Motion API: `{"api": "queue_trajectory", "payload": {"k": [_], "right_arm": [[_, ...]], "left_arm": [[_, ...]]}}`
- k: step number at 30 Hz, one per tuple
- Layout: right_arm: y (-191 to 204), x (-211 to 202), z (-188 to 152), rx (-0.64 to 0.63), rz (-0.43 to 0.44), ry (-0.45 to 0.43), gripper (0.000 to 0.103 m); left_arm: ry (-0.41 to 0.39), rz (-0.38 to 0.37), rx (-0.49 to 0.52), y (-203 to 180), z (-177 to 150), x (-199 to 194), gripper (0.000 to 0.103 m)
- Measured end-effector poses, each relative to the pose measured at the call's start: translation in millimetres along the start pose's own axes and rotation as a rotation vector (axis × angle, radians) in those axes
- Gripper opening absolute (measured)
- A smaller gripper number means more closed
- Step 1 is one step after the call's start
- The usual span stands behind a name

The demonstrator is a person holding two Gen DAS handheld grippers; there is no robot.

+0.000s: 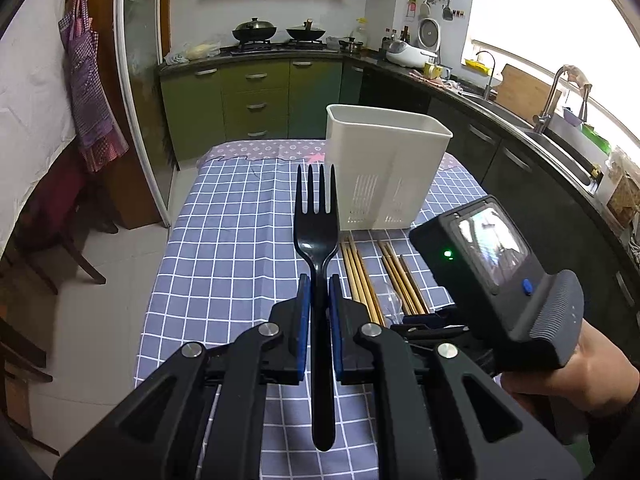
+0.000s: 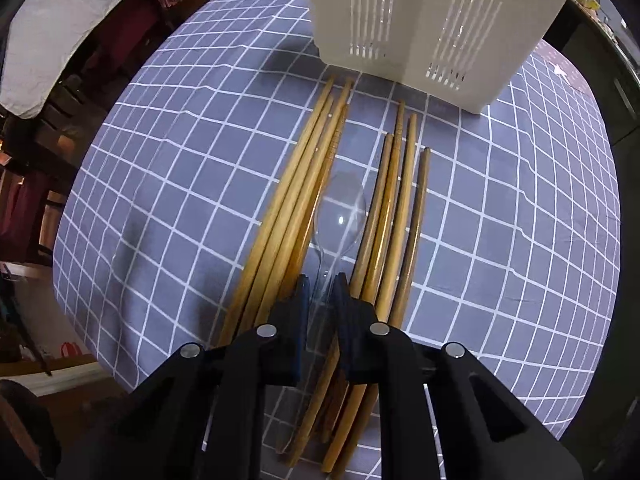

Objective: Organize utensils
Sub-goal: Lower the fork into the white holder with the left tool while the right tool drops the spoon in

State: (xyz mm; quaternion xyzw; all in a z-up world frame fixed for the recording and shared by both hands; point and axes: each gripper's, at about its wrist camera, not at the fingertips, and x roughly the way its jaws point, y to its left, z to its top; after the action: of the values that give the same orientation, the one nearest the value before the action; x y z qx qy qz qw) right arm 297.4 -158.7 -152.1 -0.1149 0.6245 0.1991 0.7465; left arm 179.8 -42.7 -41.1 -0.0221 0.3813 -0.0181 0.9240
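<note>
Between the blue pads of the left tool (image 1: 320, 292) stands a black plastic fork (image 1: 316, 236), clamped at its neck with the tines pointing up and away and the handle running back between the tool's arms. It is held clear above the table (image 1: 224, 240), which wears a blue-grey cloth with a white grid. Beyond the fork, at the far right part of the table, stands a white slotted utensil holder (image 1: 384, 168), upright and open at the top.

Just in front of the holder lie two bundles of wooden chopsticks (image 2: 296, 208), side by side on the cloth with their tips toward the holder. Between the bundles lies a clear plastic spoon (image 2: 340, 216), bowl toward the holder. The right tool (image 2: 323, 292) points steeply down over it, its jaws drawn narrow around the spoon's thin handle; the pads appear to press on it, though the clear plastic makes contact hard to judge. In the left wrist view the right tool's body is seen from behind, gripped by a hand (image 1: 580, 376).

Around the table is a kitchen: green cabinets (image 1: 256, 96), a stove with two woks (image 1: 280, 34), a sink (image 1: 560, 136) along the right counter, and an apron (image 1: 90, 92) hanging at the left.
</note>
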Motion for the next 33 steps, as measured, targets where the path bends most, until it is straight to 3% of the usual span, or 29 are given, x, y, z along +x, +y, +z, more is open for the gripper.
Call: {"api": "queue_trajectory", "payload": {"k": [4, 6, 13, 18, 21, 26, 33], "right_arm": [[6.9, -0.7, -1.0, -0.006, -0.016, -0.026, 0.011], [6.3, -7.5, -3.1, 0.004, 0.021, -0.061, 0.010], [-8.0, -69.6, -19.8, 0.041, 0.133, -0.269, 0.009], [-28.4, -123.0, -42.8, 0.076, 0.211, -0.443, 0.009], [-39.7, -144.3, -57.4, 0.083, 0.223, -0.503, 0.009], [-55.7, -151.6, -77.3, 0.096, 0.240, -0.540, 0.009], [-85.8, -154.7, -96.0, 0.137, 0.285, -0.564, 0.010]], "left_arm": [[-0.012, -0.004, 0.006, -2.7, 0.9, -2.1, 0.009], [-0.018, -0.007, 0.009, -3.4, 1.5, -4.5, 0.009], [-0.069, -0.031, 0.011, -3.8, 19.5, -20.5, 0.009], [-0.176, -0.104, -0.001, -7.3, 70.6, -32.9, 0.009], [-0.248, -0.148, -0.014, -11.8, 106.9, -29.9, 0.009], [-0.354, -0.172, -0.025, -26.4, 157.5, 3.3, 0.009], [-0.377, -0.126, -0.027, -41.0, 184.9, 78.9, 0.009]]}}
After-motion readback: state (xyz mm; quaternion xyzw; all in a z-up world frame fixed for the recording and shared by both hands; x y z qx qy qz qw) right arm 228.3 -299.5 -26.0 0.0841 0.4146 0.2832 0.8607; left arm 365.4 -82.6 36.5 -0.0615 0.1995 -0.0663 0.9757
